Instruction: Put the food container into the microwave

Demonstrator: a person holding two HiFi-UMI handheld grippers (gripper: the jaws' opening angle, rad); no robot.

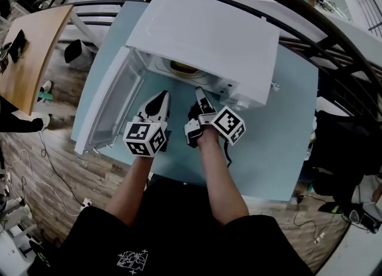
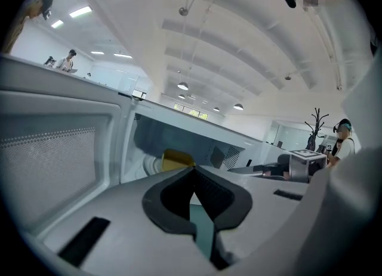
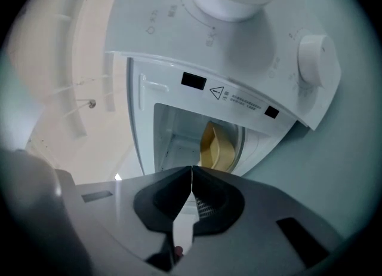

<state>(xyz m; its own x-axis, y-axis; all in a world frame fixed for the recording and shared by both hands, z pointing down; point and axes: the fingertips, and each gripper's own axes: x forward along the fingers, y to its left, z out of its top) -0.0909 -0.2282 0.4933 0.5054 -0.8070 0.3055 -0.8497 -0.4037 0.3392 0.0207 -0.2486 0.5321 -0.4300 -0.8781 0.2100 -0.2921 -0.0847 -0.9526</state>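
A white microwave stands on the pale blue table with its door swung open to the left. A yellow food container sits inside the cavity on the turntable; it also shows as the yellow container and the yellow container. My left gripper and right gripper hover just in front of the opening, side by side, both outside the cavity. The left gripper is shut with nothing between its tips. The right gripper is shut and empty too.
The microwave's control panel with two round knobs is at the right of the opening. Dark curved railings arc behind the table. A wooden desk stands at the far left. Cables lie on the wood floor.
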